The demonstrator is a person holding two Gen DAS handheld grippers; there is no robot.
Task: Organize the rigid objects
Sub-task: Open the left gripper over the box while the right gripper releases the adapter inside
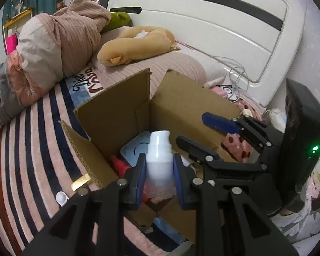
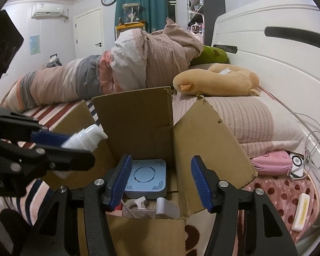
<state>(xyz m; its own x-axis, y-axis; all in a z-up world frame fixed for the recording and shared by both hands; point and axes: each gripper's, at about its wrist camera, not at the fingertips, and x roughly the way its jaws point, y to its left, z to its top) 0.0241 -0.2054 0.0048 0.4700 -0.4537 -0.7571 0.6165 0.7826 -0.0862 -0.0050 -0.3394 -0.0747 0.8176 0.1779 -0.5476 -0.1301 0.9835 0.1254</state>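
Note:
An open cardboard box (image 1: pixel 121 111) stands on the bed; it also shows in the right wrist view (image 2: pixel 202 140). My left gripper (image 1: pixel 159 177) is shut on a white pump bottle (image 1: pixel 159 162) and holds it upright over the box's near side. The bottle (image 2: pixel 83 138) and left gripper show at the left of the right wrist view. My right gripper (image 2: pixel 161 183) is open and empty above the box; it also shows in the left wrist view (image 1: pixel 194 130). Inside the box lie a light blue square device (image 2: pixel 148 177), a red item (image 1: pixel 119 165) and white small parts (image 2: pixel 138 202).
A striped blanket (image 1: pixel 27 149) covers the bed. A bundled duvet (image 2: pixel 138 64) and a tan plush toy (image 2: pixel 217 81) lie behind the box. A pink case (image 2: pixel 271 165), white cables (image 2: pixel 309 149) and a white bar (image 2: pixel 303 212) lie to the right by the white headboard (image 1: pixel 224 27).

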